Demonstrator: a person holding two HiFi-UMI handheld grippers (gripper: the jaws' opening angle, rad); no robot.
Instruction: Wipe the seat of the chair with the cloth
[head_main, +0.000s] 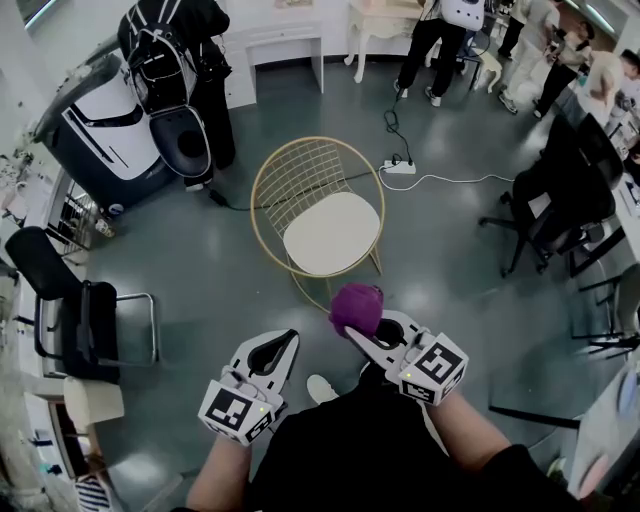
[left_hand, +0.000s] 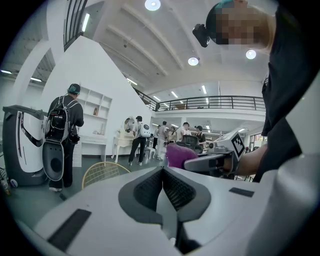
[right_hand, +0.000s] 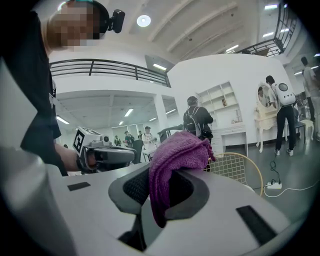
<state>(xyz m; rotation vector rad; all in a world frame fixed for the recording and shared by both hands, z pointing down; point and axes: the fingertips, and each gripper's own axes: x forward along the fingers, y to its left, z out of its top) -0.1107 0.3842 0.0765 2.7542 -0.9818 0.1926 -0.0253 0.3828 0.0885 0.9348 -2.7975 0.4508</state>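
Progress: the wiping is not yet begun, in my judgement; the cloth (head_main: 357, 307) is picked up and carried, but it hangs in the air short of the chair (head_main: 300, 180) and touches nothing of it.
Left to do: the whole of the wipe; the cream seat (head_main: 332, 233) lies bare, with nothing on it.
Right hand-held gripper (head_main: 356, 330): closed on the purple cloth; the right gripper view shows the fabric pinched between both jaws.
Left hand-held gripper (head_main: 286, 344): jaws pressed together with nothing between them; held beside the right one, near the person's body.
Where the cloth is: at the tip of the right hand-held gripper, above the floor, just before the chair's front edge in the head view.
Cloth's lie: a bunched wad with no clear long axis; most of it bulges forward past the jaws toward the chair, and a fold trails down between them.
Chair's facing: gold wire back away from the person and to the left; the open seat front is turned toward the person, a little to the right.
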